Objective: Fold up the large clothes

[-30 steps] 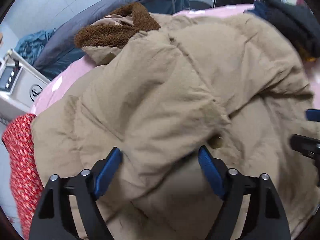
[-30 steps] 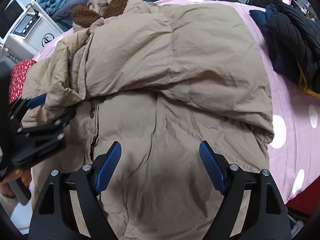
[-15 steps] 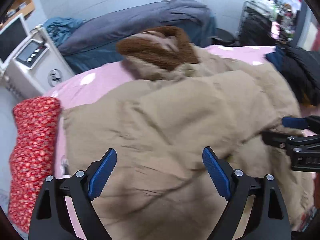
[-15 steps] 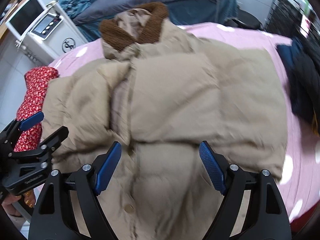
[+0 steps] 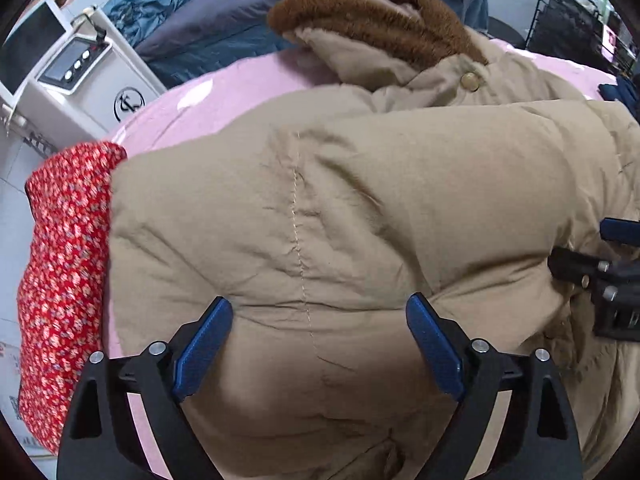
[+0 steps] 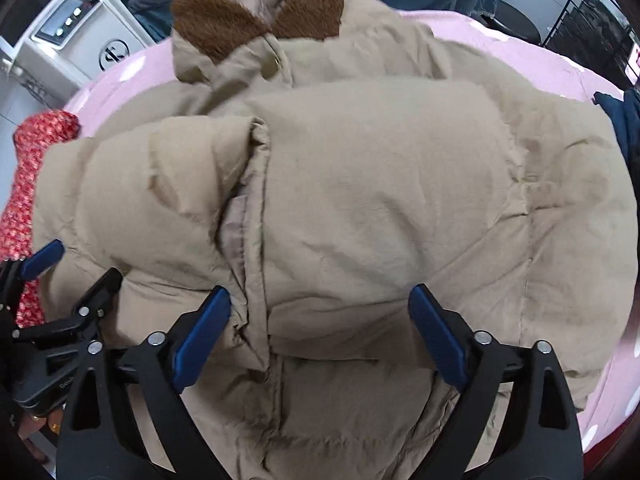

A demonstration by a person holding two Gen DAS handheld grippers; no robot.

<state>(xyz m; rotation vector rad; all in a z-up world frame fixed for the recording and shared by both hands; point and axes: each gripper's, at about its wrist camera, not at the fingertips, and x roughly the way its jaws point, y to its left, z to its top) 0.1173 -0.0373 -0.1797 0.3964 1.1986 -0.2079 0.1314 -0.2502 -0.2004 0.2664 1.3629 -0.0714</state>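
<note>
The tan padded coat (image 6: 380, 200) lies spread over the pink bed (image 5: 208, 104), with its brown fleece collar (image 5: 372, 16) at the far end. Both sleeves are folded inward across the front, meeting near the button strip at the middle.

Left gripper (image 5: 316, 344): pointed steeply down at the left part of the coat. The jaws have just been opening and stand spread wide. The blue pads (image 5: 204, 348) straddle a bulge of padded fabric without pinching it; whether they brush the cloth cannot be told from this view.

Right gripper (image 6: 320, 336): pointed steeply down over the middle of the coat, above the lower edge of the folded sleeve. The jaws have just been opening and stand spread wide, gripping nothing.

Each gripper appears at the edge of the other's view, so the two work side by side over the coat.

Surroundings:
- A red flowered cloth (image 5: 64, 240) lies along the left edge of the bed, just beside the coat.
- A white machine (image 5: 80, 76) with a small control panel stands beyond it.
- Dark clothes (image 6: 624, 120) lie at the right side of the bed.
</note>
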